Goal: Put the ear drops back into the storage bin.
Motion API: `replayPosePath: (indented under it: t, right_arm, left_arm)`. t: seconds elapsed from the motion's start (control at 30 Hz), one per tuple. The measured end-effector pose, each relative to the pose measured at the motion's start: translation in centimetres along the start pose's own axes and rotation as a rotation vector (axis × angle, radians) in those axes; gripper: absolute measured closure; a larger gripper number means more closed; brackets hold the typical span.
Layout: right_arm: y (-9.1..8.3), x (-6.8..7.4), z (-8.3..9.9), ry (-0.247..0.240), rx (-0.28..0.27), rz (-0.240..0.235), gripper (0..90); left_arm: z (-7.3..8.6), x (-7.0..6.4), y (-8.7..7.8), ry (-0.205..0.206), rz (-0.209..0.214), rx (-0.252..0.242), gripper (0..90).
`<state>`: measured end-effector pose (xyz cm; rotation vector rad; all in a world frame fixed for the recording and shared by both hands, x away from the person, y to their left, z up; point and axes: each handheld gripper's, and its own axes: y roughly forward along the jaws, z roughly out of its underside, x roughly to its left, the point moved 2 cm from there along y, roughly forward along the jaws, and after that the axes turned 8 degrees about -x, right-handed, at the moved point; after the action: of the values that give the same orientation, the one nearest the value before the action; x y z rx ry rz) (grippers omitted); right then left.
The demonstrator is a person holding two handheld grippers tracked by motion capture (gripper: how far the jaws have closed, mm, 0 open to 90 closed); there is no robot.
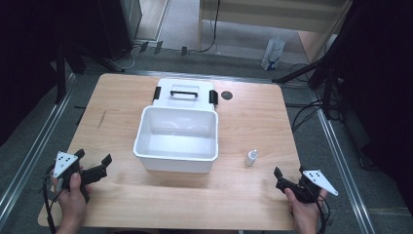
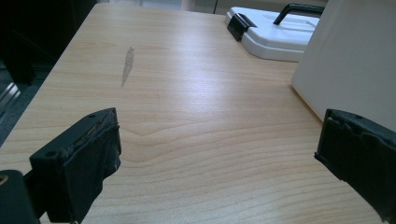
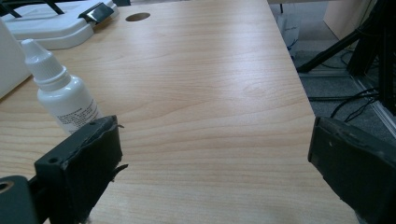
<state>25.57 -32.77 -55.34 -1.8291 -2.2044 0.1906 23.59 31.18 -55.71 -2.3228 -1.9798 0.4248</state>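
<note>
on my far left the left gripper (image 1: 92,161) sits low over the near-left corner of the wooden table (image 1: 122,97), jaws spread wide with nothing between them. just past it in the middle stands the white bin (image 1: 175,139), open at the top; i see only bare white floor and walls inside, nothing in it. its lid (image 1: 185,92) lies flat on the table behind the bin, touching or nearly touching its far wall, black handle up and a black latch at each end. right of the lid is a small dark round hole (image 1: 226,95) in the tabletop. further right, near the bin's front-right corner, a small white dropper bottle (image 1: 251,157) stands upright; its label carries fine print too small for me to read. my right gripper (image 1: 287,178) is at the near-right edge, jaws wide apart and empty.
</note>
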Motion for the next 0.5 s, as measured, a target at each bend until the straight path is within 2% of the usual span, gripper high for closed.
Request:
replayPosePath:
  t: [0.17,0.3,0.33,0.37,0.4,0.5]
  right_arm:
    - [0.2,0.0,0.0,0.004,0.023,0.005,3.7]
    - [0.5,0.2,-0.1,-0.02,0.062,-0.008,4.7]
    - [0.7,0.4,-0.1,-0.042,0.098,-0.03,5.2]
    - [0.7,0.4,-0.1,-0.042,0.098,-0.03,5.2]
    - [0.9,0.6,-0.2,-0.078,0.142,-0.045,5.6]
    - [1.1,1.1,-0.8,-0.126,0.198,-0.073,6.0]
  left_arm:
    - [0.0,0.0,0.0,0.0,0.002,0.001,0.4]
    - [0.0,-0.1,0.1,0.006,0.005,0.007,0.4]
    - [0.0,-0.1,0.1,0.007,0.007,0.006,0.4]
    - [0.0,-0.1,0.1,0.007,0.008,0.006,0.4]
    - [0.0,-0.1,0.2,0.005,0.009,0.007,0.4]
    - [0.0,-0.1,0.2,0.005,0.011,0.009,0.4]
